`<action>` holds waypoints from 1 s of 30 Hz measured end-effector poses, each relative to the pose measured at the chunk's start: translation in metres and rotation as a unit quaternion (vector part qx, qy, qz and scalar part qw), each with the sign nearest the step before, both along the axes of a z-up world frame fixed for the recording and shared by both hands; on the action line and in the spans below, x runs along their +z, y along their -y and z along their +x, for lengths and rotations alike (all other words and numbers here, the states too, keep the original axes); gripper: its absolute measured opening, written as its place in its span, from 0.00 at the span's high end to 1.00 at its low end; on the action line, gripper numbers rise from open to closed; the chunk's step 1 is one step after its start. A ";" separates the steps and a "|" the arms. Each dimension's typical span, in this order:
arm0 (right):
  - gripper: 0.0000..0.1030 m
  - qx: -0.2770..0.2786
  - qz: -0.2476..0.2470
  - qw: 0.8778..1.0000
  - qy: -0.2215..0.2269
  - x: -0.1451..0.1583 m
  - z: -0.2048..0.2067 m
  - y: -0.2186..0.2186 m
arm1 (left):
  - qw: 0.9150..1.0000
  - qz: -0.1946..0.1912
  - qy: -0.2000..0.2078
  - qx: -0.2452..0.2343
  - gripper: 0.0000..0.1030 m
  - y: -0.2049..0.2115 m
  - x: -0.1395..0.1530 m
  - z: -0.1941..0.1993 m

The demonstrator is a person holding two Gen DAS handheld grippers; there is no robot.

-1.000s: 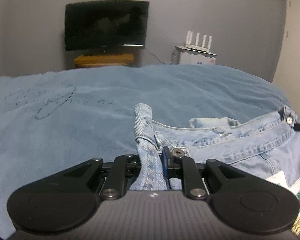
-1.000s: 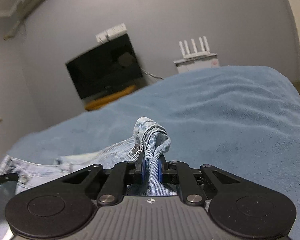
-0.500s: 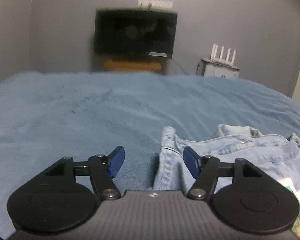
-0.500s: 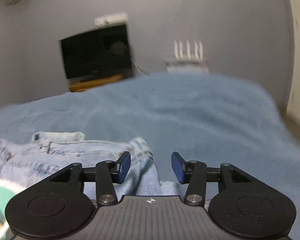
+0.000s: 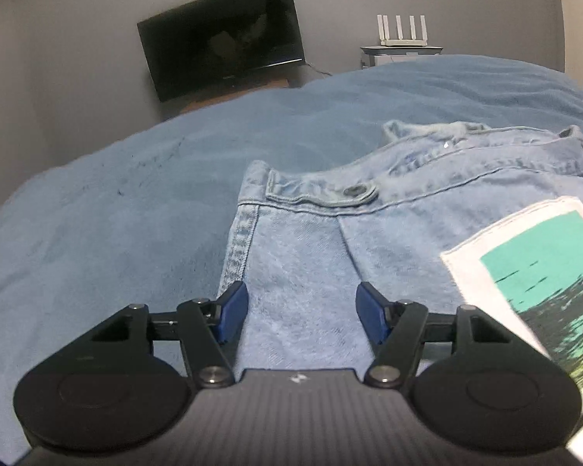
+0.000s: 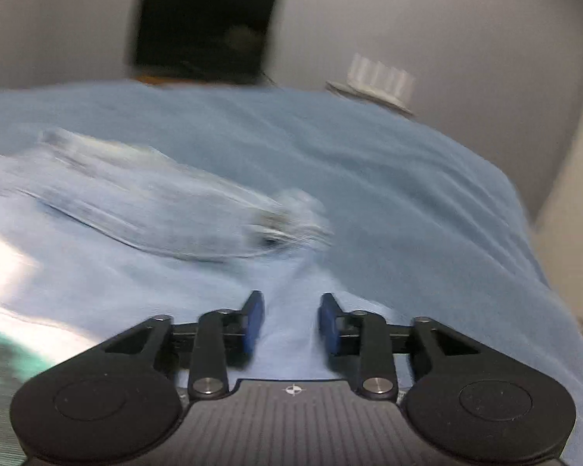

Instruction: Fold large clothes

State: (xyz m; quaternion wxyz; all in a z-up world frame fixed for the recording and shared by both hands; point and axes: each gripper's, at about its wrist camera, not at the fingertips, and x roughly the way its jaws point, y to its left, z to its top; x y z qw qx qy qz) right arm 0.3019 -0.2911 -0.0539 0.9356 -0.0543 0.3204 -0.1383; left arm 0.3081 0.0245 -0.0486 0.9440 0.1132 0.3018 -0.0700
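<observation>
A light blue denim jacket (image 5: 369, 209) lies flat on the blue bed cover (image 5: 116, 213), with a white and teal printed patch (image 5: 532, 272) on its back. My left gripper (image 5: 301, 310) is open and empty above the jacket's left part, its blue pads (image 5: 233, 308) apart. In the right wrist view the jacket (image 6: 155, 209) is blurred by motion. My right gripper (image 6: 289, 322) is open and empty over the jacket's right edge.
The bed cover (image 6: 388, 178) stretches far beyond the jacket. A black TV (image 5: 221, 37) stands by the grey wall, with a white router (image 5: 402, 33) on a cabinet to its right. A pale door (image 6: 571, 194) is at the right.
Both grippers let go of the denim folds they held a second ago and opened. The jacket now lies flat, and both grippers have pulled back over it. The right one is still moving.
</observation>
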 end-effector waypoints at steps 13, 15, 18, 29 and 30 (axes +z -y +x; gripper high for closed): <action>0.48 0.116 0.067 0.984 0.114 0.043 -0.086 -0.028 | 0.999 -0.042 0.019 -0.018 0.38 0.000 0.029 -0.051; 0.49 0.147 0.078 0.978 0.122 0.045 -0.103 -0.048 | 0.997 -0.057 0.034 -0.049 0.38 0.009 0.043 -0.077; 0.56 0.155 0.063 0.981 0.101 0.029 -0.110 -0.068 | 0.996 -0.053 0.019 -0.067 0.38 0.024 0.040 -0.099; 0.61 0.133 0.002 0.988 0.081 -0.022 -0.116 -0.087 | 0.997 -0.054 -0.012 -0.053 0.39 0.017 -0.009 -0.118; 0.61 0.125 0.006 0.989 0.083 -0.014 -0.123 -0.092 | 0.997 -0.061 -0.011 -0.049 0.39 0.014 -0.005 -0.120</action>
